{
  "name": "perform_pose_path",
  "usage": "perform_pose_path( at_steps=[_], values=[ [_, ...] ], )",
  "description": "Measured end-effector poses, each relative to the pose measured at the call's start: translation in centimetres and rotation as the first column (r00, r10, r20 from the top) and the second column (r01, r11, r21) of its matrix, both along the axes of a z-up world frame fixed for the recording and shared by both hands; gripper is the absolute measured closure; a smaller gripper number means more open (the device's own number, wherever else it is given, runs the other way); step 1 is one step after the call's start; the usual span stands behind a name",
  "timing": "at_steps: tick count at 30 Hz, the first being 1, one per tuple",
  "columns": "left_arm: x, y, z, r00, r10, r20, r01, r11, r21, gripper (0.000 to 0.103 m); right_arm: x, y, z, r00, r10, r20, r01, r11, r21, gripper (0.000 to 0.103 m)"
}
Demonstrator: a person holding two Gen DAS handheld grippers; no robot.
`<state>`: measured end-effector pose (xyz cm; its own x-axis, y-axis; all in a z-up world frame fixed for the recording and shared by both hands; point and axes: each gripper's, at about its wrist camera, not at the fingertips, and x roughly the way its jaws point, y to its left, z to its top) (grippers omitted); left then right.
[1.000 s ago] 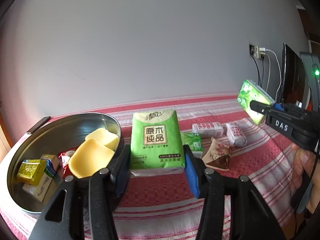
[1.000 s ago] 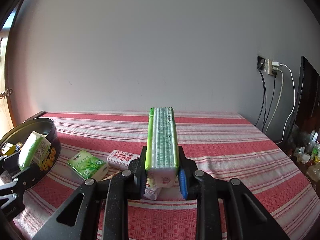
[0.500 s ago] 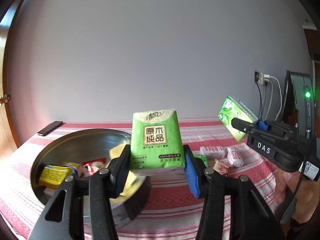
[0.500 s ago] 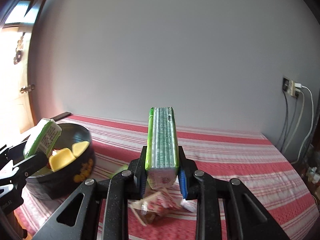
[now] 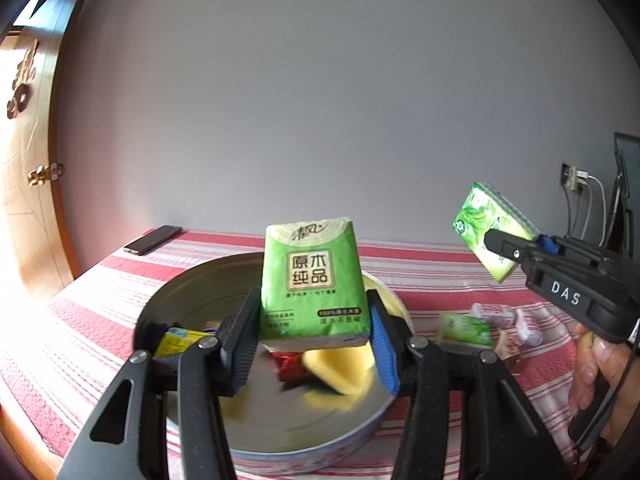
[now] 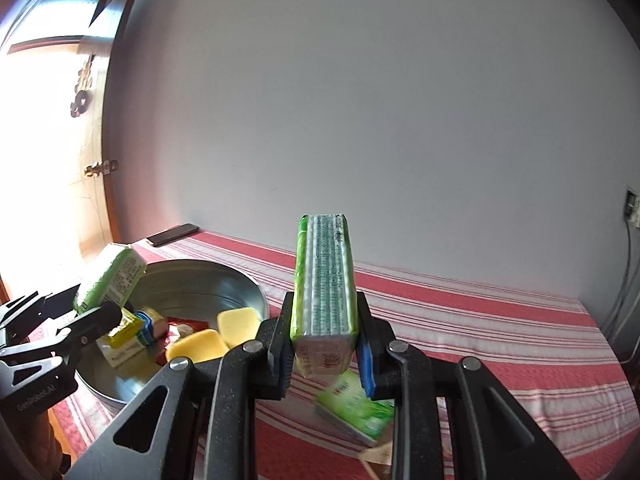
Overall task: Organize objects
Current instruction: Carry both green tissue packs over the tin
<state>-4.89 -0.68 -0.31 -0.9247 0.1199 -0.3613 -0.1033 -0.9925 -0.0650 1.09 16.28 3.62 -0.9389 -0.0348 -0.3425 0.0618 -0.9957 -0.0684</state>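
The left tool [image 5: 312,344] is clamped on a green tissue pack [image 5: 312,280], held upright with its printed face to the camera, directly over the round metal tin [image 5: 192,292]. A second ago this pack hung over the striped cloth just right of the tin; now the tin lies beneath and behind it, filling the lower middle of the left wrist view. Inside the tin lie yellow sponges [image 6: 238,322], a red wrapper [image 6: 186,326] and a yellow-and-blue box [image 6: 130,326].

The right tool [image 6: 324,344] grips a second green tissue pack [image 6: 324,280] edge-on, its pads pressed to both broad faces. Earlier it was out over the middle of the bench with the tin far off at the left edge; now the tin sits close at its lower left, beside the bench's left edge. In the left wrist view this pack has come nearer the tin than before.

A small green packet [image 5: 464,328] and white wrapped sweets [image 5: 496,314] rest on the cloth right of the tin. A dark phone [image 5: 152,239] lies at the bench's far left corner.
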Motion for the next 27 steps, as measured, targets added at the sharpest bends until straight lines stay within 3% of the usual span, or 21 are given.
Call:
perform_pose_path(
  at_steps=[10,27],
  values=[
    [-2.0,-2.3,-1.1,0.996,0.065,0.066,-0.064,0.998,-0.010,0.053,-2.3,-3.3,-0.4,0.996,0.075,0.044,-0.075,0.997,0.004,0.075],
    [-3.1,-3.2,-2.4,0.986,0.091,0.139,-0.087,0.996,-0.032,0.053,-6.3,-7.5,-1.2,0.979,0.153,0.136,-0.156,0.988,0.014,0.075]
  ],
)
